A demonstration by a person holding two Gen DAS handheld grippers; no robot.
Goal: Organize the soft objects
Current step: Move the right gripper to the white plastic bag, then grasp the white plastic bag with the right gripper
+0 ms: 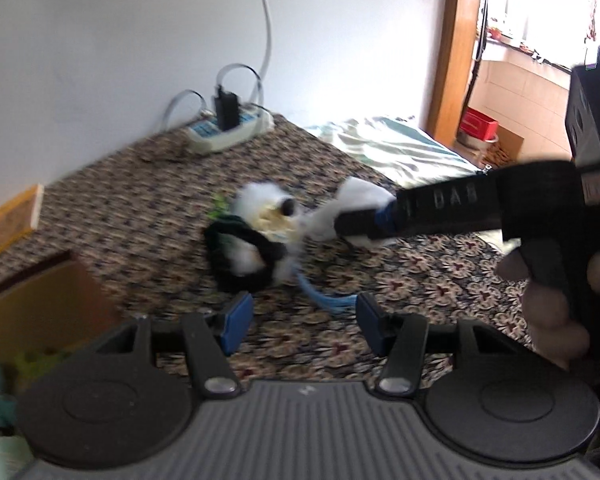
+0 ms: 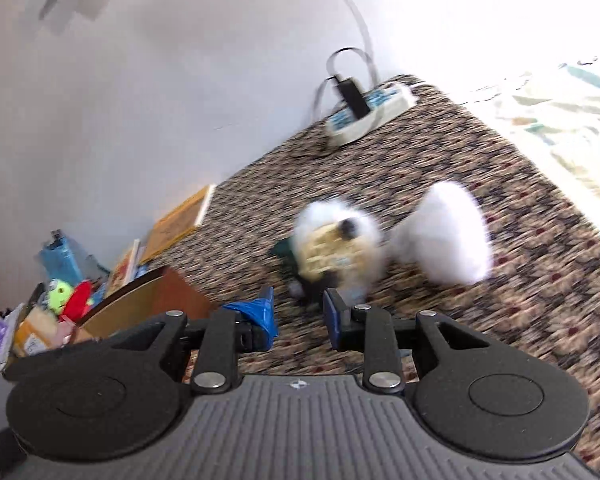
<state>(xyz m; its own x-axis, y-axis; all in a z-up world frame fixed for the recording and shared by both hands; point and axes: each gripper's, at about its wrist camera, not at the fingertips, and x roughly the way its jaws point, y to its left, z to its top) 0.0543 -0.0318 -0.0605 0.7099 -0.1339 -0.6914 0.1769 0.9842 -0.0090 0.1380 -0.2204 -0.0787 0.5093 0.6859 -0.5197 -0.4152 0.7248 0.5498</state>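
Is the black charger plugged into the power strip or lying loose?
Plugged in: the black charger stands upright on the power strip, cable looping behind.

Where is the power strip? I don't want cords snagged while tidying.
The power strip lies on the patterned carpet against the white wall, beyond the black-and-white plush toy.

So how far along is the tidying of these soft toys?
Partly, at best. Done: a green toy and a red toy sit in the pile beside the brown box, though I can't tell if they were sorted. In hand: nothing; the left claw and right claw are open and empty. Left: the black-and-white plush and the white fluffy piece lie on the carpet.
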